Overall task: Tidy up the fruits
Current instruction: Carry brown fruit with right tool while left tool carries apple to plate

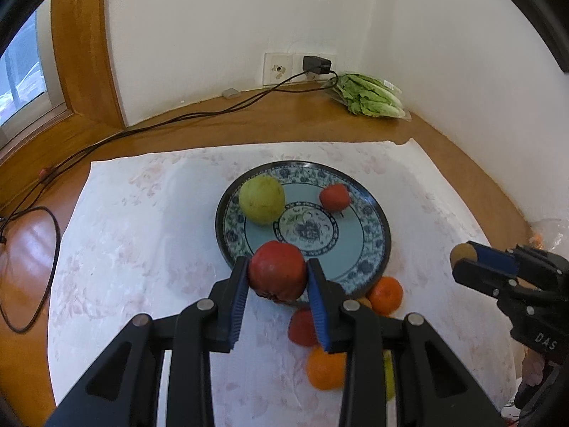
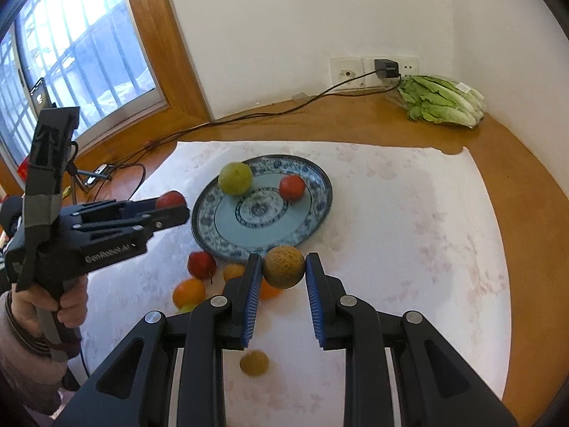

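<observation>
**Both fruits gripped, plate next**

Clamped between the left gripper (image 1: 277, 277)'s blue pads: a round dark-red fruit (image 1: 277, 270), held over the near rim of the blue-patterned ceramic plate (image 1: 370, 238). Clenched in the right gripper (image 2: 283, 267): a round tan rough-skinned fruit (image 2: 283, 267), just short of that rim. Mid-carry, by the look of it. Next: forward over bare plate, clear of the yellow-green pear (image 1: 261, 199) and small red fruit (image 1: 334, 197), then down and release.

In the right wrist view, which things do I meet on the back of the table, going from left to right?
Window → wall socket plate → black charger → bagged lettuce.
</observation>
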A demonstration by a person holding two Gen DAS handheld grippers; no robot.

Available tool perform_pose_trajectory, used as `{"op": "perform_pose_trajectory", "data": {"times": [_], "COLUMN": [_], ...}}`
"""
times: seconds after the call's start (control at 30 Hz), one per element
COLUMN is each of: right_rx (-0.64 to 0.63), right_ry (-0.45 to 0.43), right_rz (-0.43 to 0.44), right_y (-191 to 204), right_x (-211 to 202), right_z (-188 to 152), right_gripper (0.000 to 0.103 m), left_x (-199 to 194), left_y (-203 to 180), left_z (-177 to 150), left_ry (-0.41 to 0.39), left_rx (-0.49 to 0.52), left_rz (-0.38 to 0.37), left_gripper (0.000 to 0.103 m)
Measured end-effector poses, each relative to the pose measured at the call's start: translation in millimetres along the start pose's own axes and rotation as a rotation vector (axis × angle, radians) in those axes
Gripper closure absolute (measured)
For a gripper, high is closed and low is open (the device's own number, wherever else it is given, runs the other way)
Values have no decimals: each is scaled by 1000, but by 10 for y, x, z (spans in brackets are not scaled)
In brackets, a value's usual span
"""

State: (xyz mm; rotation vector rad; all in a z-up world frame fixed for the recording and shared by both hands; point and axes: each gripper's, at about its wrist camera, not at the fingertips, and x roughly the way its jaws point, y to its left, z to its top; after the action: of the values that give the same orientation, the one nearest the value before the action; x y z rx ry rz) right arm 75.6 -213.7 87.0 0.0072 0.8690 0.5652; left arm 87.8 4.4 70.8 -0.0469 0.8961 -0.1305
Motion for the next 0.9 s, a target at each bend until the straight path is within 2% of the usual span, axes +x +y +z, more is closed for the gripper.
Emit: {"op": "perform_pose_trajectory", "data": {"times": [0.33,0.9], "right_rx": [17,7], "right_ry": [17,40], "right_rz": [25,5], "right_y": [6,-54], "right_x": [397,886], "right_z": [221,314], "right_gripper": [77,77], "left_x": [330,652], "left_y": [-13,15], "left_z": [83,96], "left_ry": [10,20], "left_rx": [4,1], "left_rz": [-1,9], "left_gripper": [69,69]}}
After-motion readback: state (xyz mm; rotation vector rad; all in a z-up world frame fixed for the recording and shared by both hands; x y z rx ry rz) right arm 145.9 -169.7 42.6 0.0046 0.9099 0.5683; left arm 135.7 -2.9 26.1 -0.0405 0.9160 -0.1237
